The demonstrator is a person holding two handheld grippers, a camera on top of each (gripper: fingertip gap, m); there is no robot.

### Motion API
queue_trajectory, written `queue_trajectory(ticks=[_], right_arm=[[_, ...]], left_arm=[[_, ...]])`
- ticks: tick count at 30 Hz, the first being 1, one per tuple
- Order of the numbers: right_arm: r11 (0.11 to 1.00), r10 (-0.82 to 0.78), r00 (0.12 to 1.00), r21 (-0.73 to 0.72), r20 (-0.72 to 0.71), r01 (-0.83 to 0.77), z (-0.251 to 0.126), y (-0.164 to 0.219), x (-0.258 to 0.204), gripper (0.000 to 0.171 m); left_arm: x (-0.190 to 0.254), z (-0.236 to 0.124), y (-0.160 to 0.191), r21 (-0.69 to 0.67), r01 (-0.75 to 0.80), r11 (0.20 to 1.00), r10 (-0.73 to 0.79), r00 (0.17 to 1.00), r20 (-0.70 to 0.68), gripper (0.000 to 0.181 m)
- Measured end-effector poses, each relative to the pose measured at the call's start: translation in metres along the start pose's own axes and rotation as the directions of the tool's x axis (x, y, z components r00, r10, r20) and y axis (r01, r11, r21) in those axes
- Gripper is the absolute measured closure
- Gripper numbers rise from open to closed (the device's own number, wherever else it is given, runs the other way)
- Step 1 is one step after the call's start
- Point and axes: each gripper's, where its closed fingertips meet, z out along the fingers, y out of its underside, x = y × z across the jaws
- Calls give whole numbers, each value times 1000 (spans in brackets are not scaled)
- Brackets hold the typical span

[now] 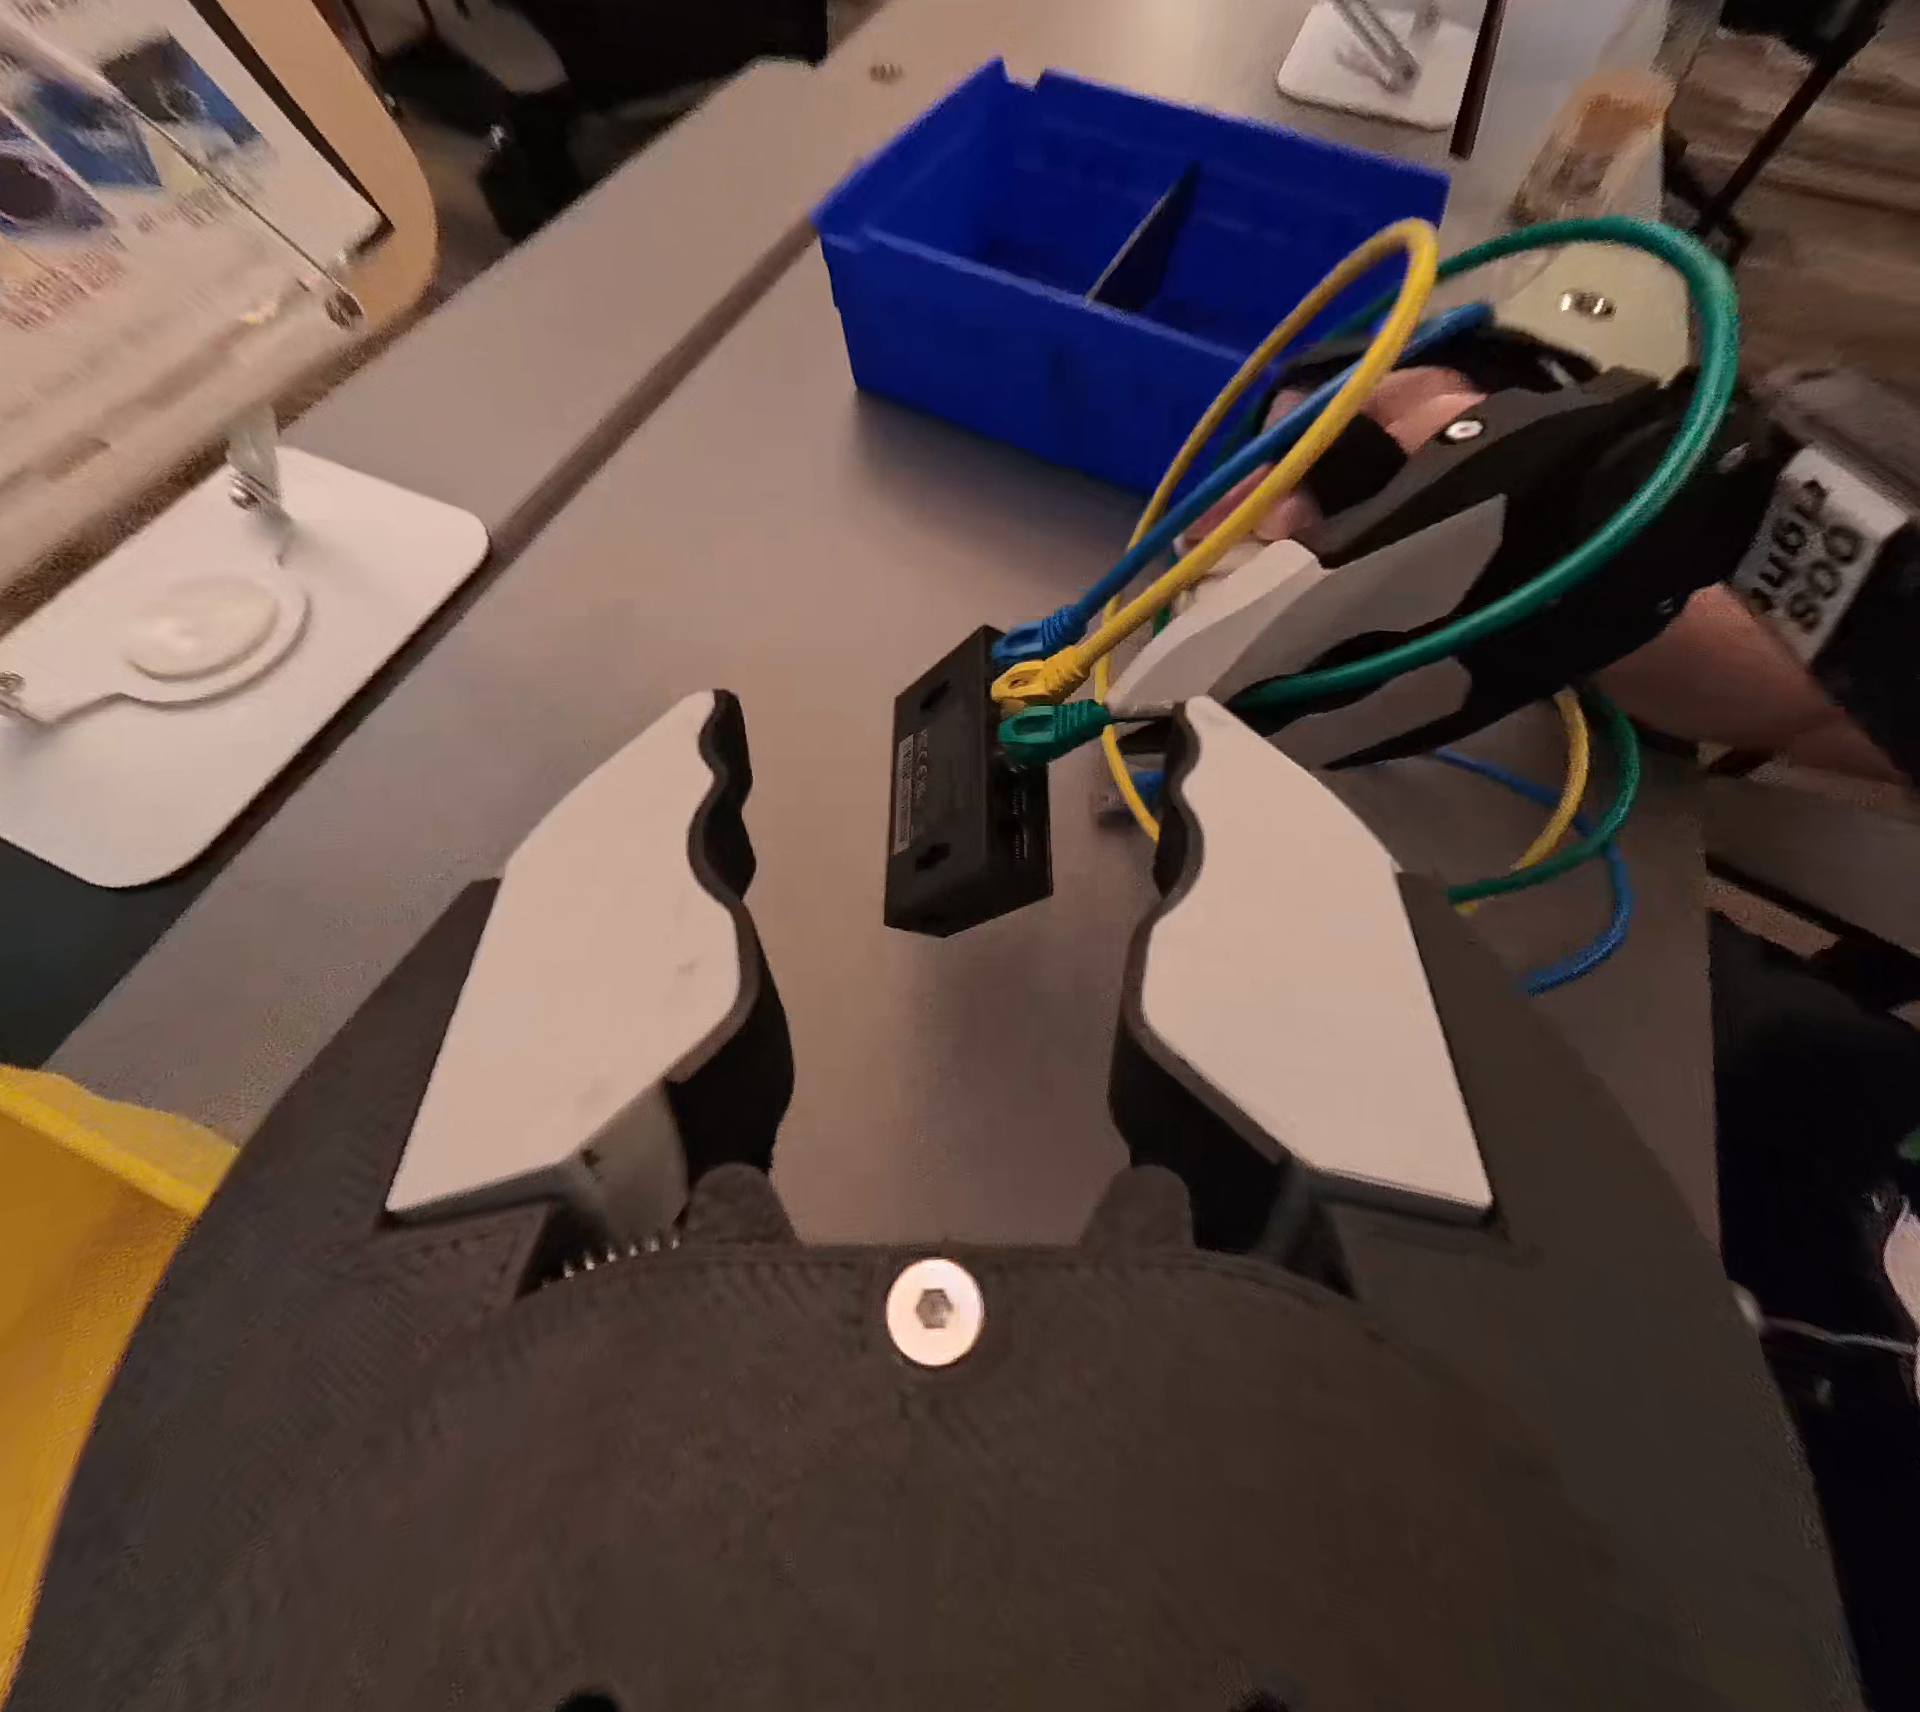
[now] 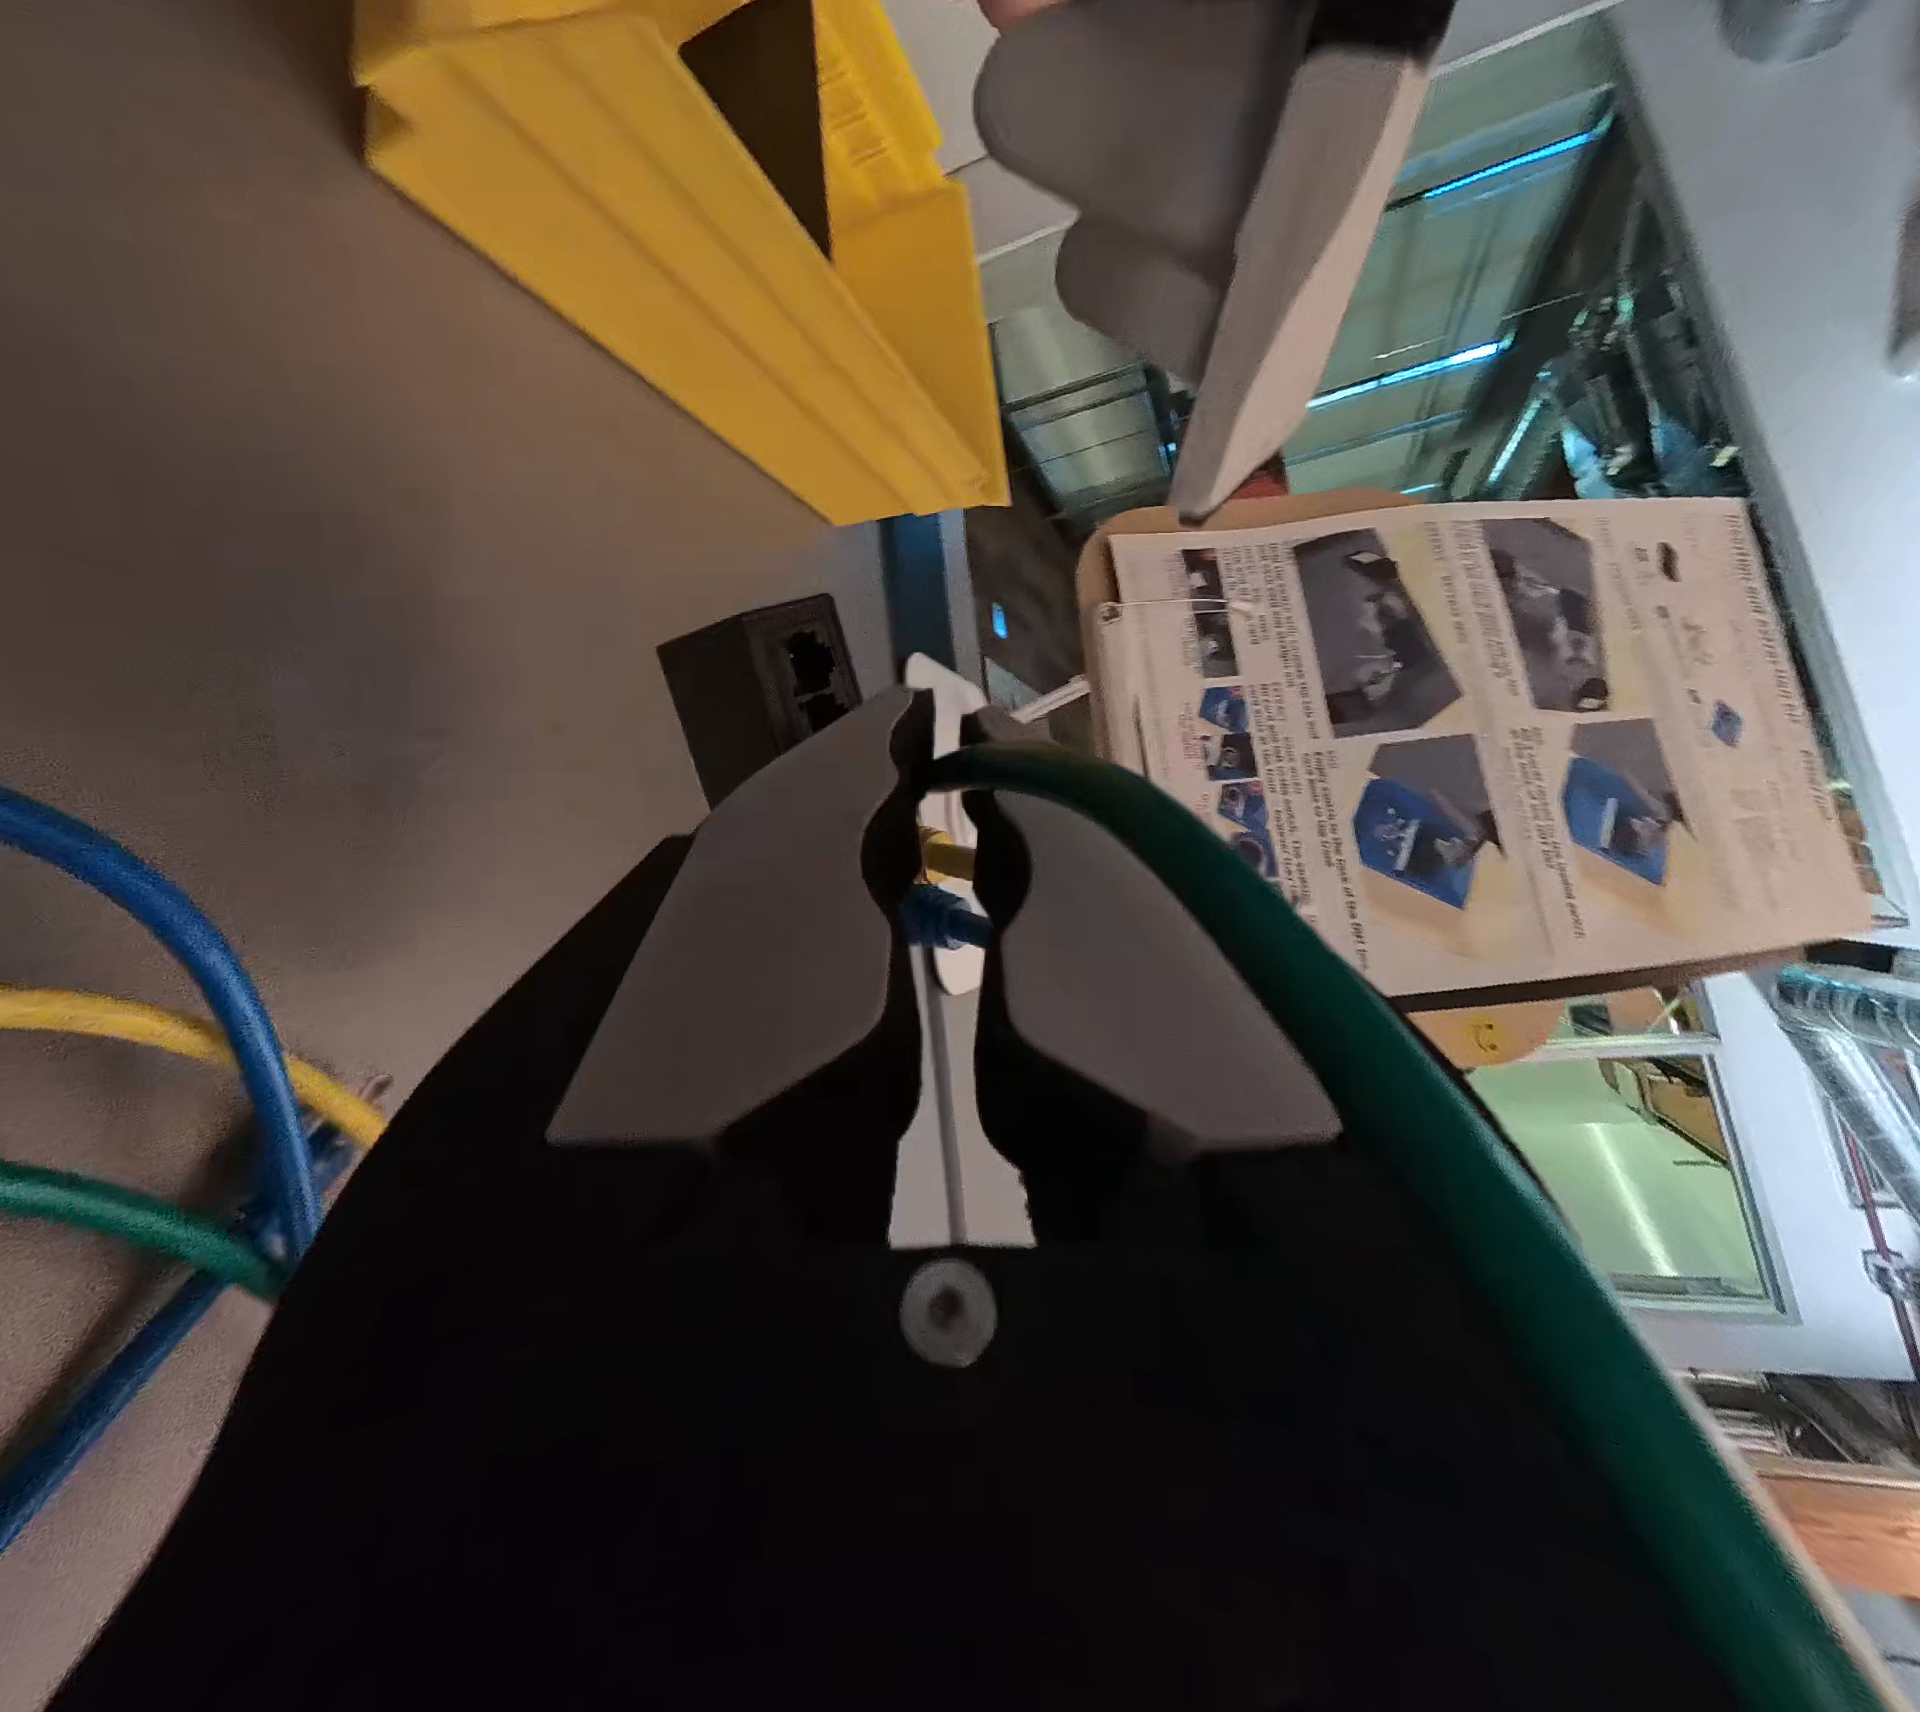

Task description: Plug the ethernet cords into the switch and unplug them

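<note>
The black switch (image 1: 966, 800) stands tilted on the grey table (image 1: 644, 540), ports facing right. Blue (image 1: 1226, 499), yellow (image 1: 1299, 374) and green (image 1: 1704, 415) cords are plugged into its far ports. My left gripper (image 1: 956, 727) is open and empty, its fingers on either side of the switch and just short of it. My right gripper (image 1: 1127, 701) reaches in from the right, its tips at the green plug (image 1: 1039, 727). In the right wrist view it (image 2: 940, 727) is shut on the green cord (image 2: 1299, 956), with the switch (image 2: 758, 696) just beyond.
A blue divided bin (image 1: 1091, 280) sits behind the switch. A yellow bin (image 2: 675, 156) is at my near left (image 1: 62, 1247). An instruction sheet on a white stand (image 1: 208, 654) is on the left. Loose cord loops (image 1: 1558, 831) lie at the table's right edge.
</note>
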Motion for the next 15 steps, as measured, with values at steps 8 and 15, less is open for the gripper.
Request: queue_trajectory(ticks=[8, 15], right_arm=[[999, -48, 999, 1, 13, 48, -9, 1, -25, 168], [991, -110, 992, 66, -55, 114, -37, -16, -21, 168]], left_arm=[[11, 42, 37, -116, 234, 965, -249, 960, -132, 98], [54, 53, 103, -379, 324, 867, -437, 859, -267, 67]])
